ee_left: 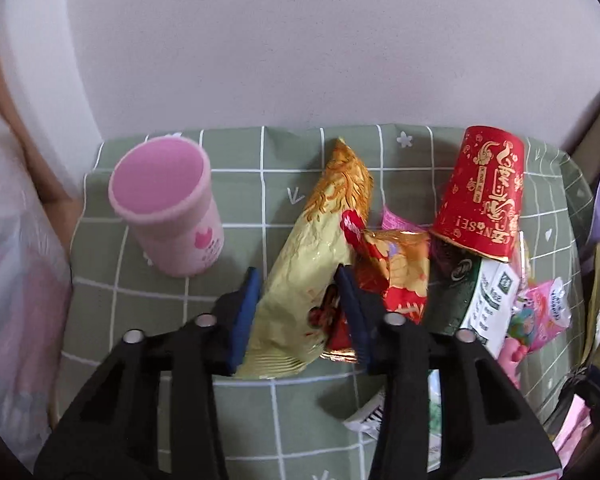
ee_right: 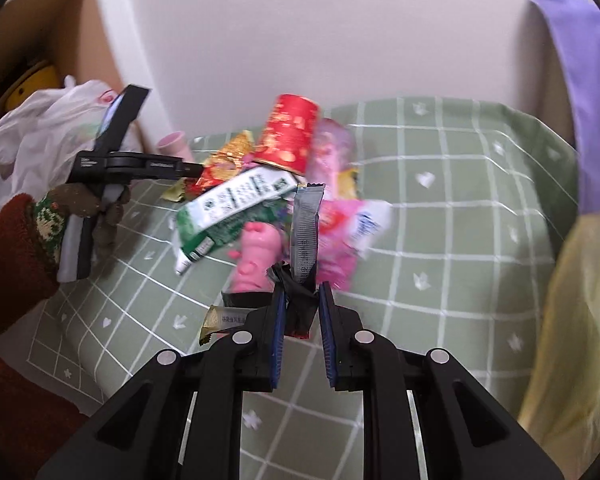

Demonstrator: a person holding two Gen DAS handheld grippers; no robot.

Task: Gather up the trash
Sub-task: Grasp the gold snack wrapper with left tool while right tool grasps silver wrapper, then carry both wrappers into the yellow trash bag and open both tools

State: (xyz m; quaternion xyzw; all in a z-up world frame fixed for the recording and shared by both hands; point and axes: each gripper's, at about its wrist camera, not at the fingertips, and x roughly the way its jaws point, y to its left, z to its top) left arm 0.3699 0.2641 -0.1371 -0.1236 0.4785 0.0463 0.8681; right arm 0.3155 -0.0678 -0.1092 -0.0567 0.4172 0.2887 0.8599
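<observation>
A trash pile lies on the green checked tablecloth. My left gripper straddles a gold snack bag, its jaws on both sides of the bag with a visible gap. Beside it lie a red-gold wrapper, an overturned red paper cup and a green-white carton. My right gripper is shut on a grey and black wrapper, which stands up between the pads. The left gripper shows in the right wrist view at the pile's left edge.
A pink cup stands upright at the left. Pink wrappers and a pink toy lie in the pile. A small gold wrapper lies near my right gripper. A white plastic bag sits off the table's left; purple and yellow cloth hangs right.
</observation>
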